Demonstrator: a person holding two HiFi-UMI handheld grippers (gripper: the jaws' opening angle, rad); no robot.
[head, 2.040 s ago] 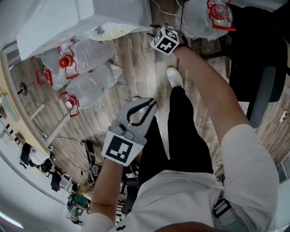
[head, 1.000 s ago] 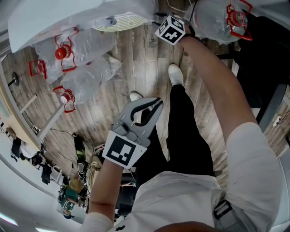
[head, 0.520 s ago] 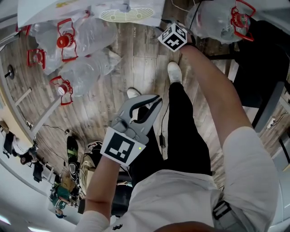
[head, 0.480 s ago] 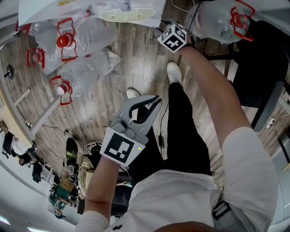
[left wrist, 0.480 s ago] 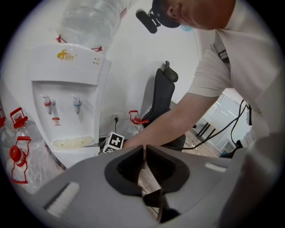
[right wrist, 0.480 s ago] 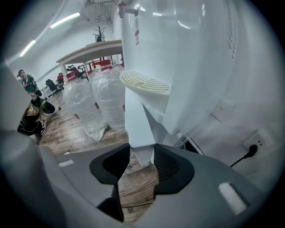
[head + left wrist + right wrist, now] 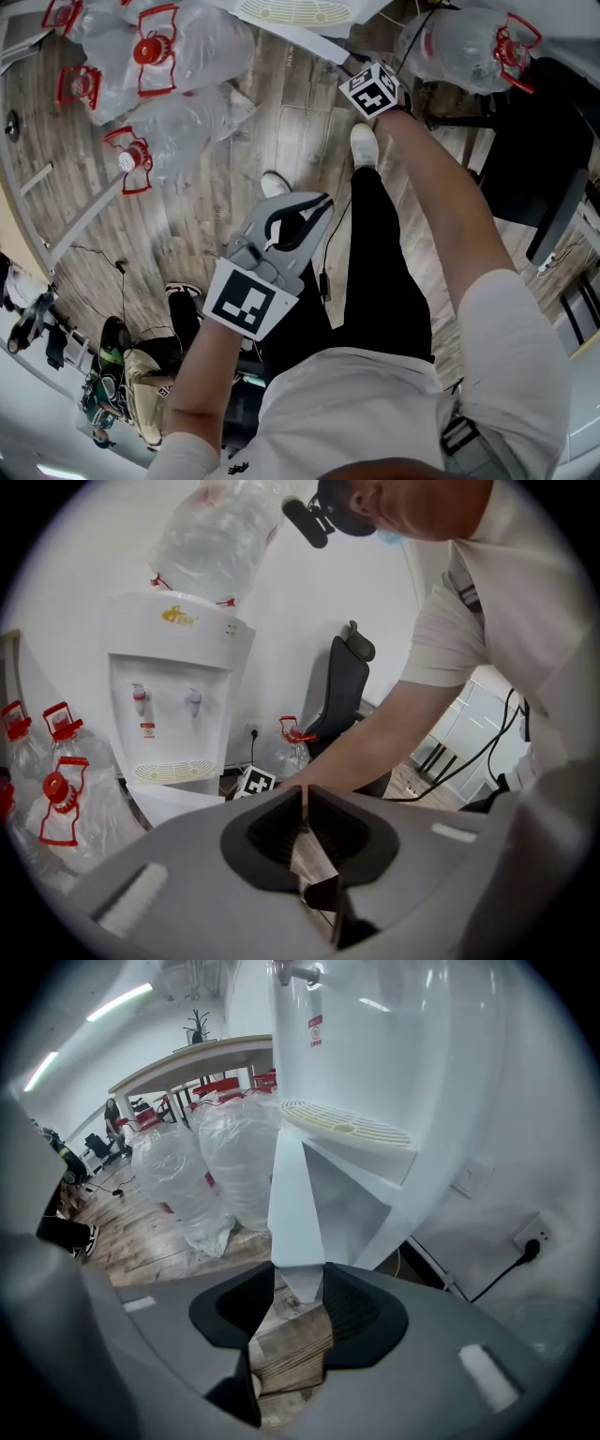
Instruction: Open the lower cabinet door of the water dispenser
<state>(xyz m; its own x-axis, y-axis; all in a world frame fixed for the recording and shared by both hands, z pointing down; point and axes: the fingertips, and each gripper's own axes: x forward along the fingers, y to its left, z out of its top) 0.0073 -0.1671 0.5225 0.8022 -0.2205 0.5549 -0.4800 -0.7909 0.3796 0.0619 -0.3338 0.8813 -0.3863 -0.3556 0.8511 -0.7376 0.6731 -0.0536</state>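
Right gripper [image 7: 300, 1290]: jaws clamped on edge of door [image 7: 294, 1194], lower centre of right gripper view. Door angled out from dispenser [image 7: 375, 1044], under drip tray [image 7: 349, 1127]. Left gripper [image 7: 303, 803]: jaws closed, empty; mid-frame in head view. Bottles [image 7: 159, 84] on floor [image 7: 281, 141], upper left.

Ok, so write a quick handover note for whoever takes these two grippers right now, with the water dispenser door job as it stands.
Right gripper: shut on the free edge of the lower cabinet door, under the drip tray of the water dispenser.
Left gripper: shut, empty, held near the person's legs, away from the dispenser.
Done: door gripped; it appears swung partly out from the cabinet.
Left: swing it fully open, then let go. Water bottles lie on the floor at the dispenser's side, so mind the door's path.
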